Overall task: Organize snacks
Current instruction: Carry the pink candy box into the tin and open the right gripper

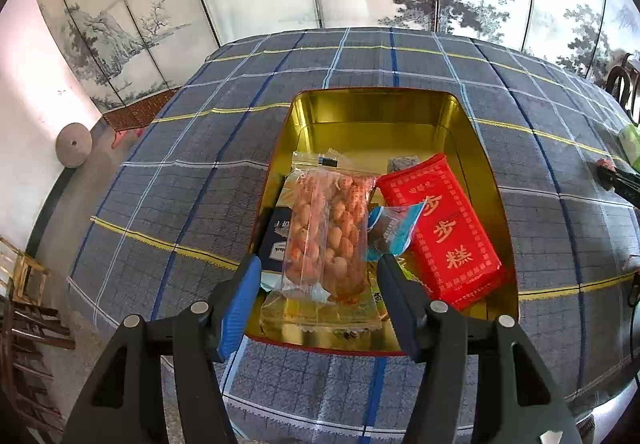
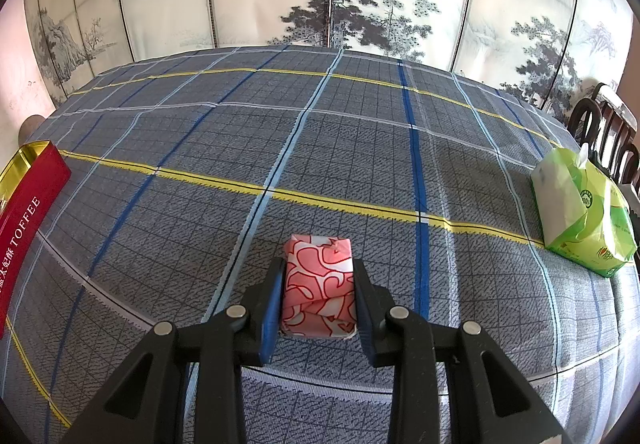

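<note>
**Inspector:** Gold-lined tin [image 1: 476, 131] holds the peanut bag [image 1: 328, 232], the red cake packet [image 1: 444, 228] and other wrapped snacks. Left gripper [image 1: 318, 272] stands apart over the bag, gripping nothing.

**Clerk:** And the right view?

**Inspector:** Right gripper [image 2: 318, 284] is clamped on a pink-patterned packet [image 2: 320, 272] over the checked cloth [image 2: 360, 147], well clear of the tin [image 2: 28, 187]. Judged mostly done; this packet remains.

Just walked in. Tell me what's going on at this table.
Someone is sorting snacks into a gold-lined tin using two handheld grippers. The left gripper is open above a clear bag of nuts lying in the tin beside a red packet. The right gripper is clamped on a pink-patterned packet over the checked tablecloth.
</note>
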